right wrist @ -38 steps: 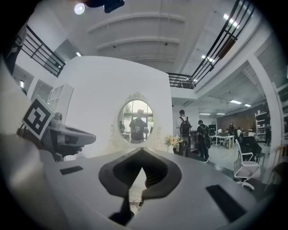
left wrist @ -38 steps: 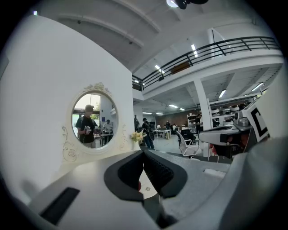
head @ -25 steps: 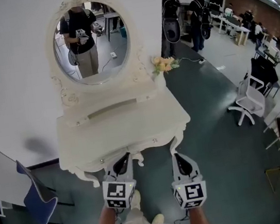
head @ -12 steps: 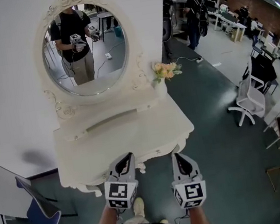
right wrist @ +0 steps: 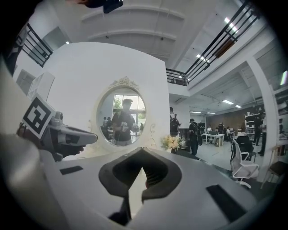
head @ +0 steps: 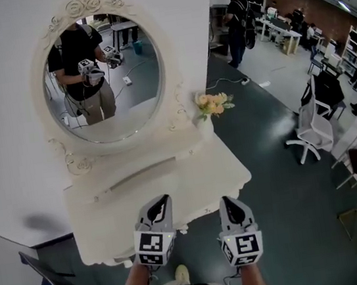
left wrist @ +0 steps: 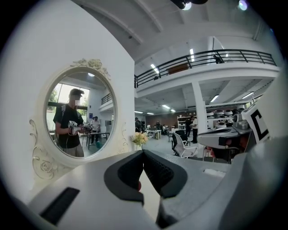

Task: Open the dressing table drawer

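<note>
The white dressing table (head: 193,173) stands against the wall under its oval mirror (head: 99,77). A low raised ledge with a long bar (head: 137,178) runs along the back of its top. Both grippers overlap the table's front edge, and the tabletop hides the drawer front below it. My left gripper (head: 162,200) is shut and empty, its tips meeting in the left gripper view (left wrist: 144,152). My right gripper (head: 230,200) is shut too and holds nothing (right wrist: 143,150). Both point roughly level at the mirror (right wrist: 122,117), side by side.
A vase of pale flowers (head: 212,103) sits at the table's back right corner. A white office chair (head: 309,129) stands on the dark floor to the right, a blue chair (head: 47,284) at lower left. People (head: 236,17) stand far back.
Both grippers have come forward towards the dressing table, which now fills more of the head view. The drawer front with its knobs has slipped out of sight under the tabletop edge.
</note>
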